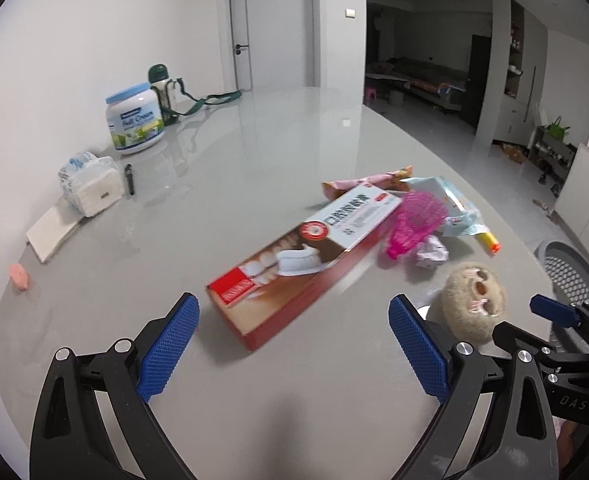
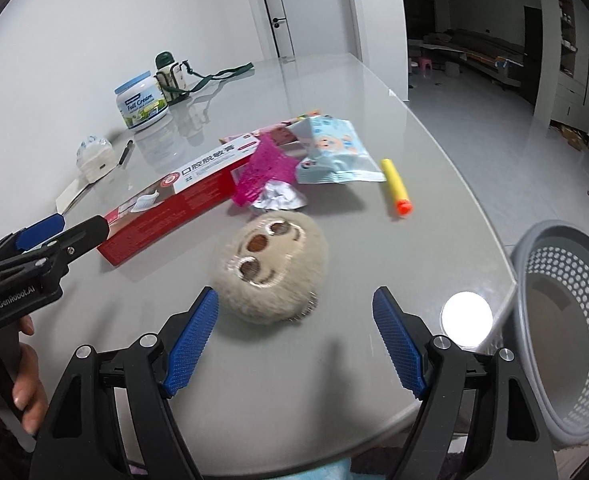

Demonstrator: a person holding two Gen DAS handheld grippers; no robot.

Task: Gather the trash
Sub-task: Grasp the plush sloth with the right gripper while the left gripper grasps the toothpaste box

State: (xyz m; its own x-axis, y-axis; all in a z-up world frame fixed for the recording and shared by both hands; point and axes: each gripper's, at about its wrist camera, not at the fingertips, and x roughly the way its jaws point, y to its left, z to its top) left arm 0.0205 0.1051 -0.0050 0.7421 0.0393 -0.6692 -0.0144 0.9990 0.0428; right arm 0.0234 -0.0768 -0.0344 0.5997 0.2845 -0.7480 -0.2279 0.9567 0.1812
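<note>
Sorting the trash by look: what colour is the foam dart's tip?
Orange, on a yellow body: the foam dart shows best in the right wrist view, lying on the table.

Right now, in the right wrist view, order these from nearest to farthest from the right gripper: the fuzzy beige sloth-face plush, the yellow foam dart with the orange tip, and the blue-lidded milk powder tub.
1. Fuzzy beige sloth-face plush, just ahead of the right gripper.
2. Yellow foam dart, farther, right of centre.
3. Blue-lidded milk powder tub, far left, near the wall.
</note>
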